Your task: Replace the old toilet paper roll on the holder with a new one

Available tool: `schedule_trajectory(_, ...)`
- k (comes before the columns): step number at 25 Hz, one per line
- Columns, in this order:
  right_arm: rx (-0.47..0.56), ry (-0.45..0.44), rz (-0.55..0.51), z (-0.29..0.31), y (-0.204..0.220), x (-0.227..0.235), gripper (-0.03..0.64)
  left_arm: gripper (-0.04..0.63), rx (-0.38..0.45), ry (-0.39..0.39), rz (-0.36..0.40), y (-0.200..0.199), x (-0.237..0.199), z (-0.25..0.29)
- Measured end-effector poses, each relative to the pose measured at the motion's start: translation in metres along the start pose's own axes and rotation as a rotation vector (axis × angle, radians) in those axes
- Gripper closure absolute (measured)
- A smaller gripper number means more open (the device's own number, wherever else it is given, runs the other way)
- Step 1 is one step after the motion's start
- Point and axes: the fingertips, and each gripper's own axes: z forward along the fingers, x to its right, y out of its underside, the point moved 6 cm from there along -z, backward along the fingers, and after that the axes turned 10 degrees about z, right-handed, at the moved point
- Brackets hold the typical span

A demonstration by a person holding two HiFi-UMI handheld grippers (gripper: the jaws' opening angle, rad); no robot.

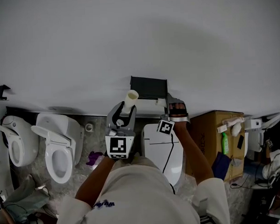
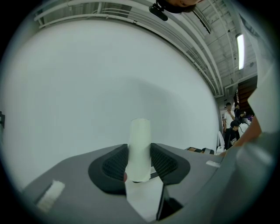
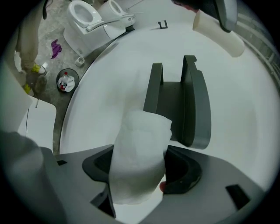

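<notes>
The person stands before a white wall [image 1: 137,36] on which a dark holder [image 1: 148,87] is fixed. The left gripper [image 2: 140,159] has its jaws closed on the old tube [image 2: 140,144], which stands upright between the pads and rises above them. In the head view this tube is at the left of the holder and tilted toward the wall. The right gripper [image 3: 140,173] grips the new roll [image 3: 140,162]; its jaws press on both sides of the soft white paper. The roll is just in front of the lower part of the holder, and I cannot tell whether it touches it. Two white toilets [image 1: 58,149] stand on the floor far to the left.
</notes>
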Motion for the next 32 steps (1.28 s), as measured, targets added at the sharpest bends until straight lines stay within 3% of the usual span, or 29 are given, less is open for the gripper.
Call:
schedule_trajectory(7, 0.045, 0.038, -0.034, -0.006, -0.02, -0.001, 0.307, 0.426, -0.014, 0.0, -0.009, 0.004, 0.0, 0.0)
schedule_trajectory(17, 0.023, 0.046, -0.027, -0.003, -0.031, -0.008, 0.307, 0.426, -0.015, 0.011, -0.015, 0.005, -0.001, 0.0)
schedule_trajectory(32, 0.155, 0.068, -0.021, -0.013, -0.108, -0.008, 0.307, 0.426, 0.003, -0.034, -0.029, 0.002, -0.022, -0.02)
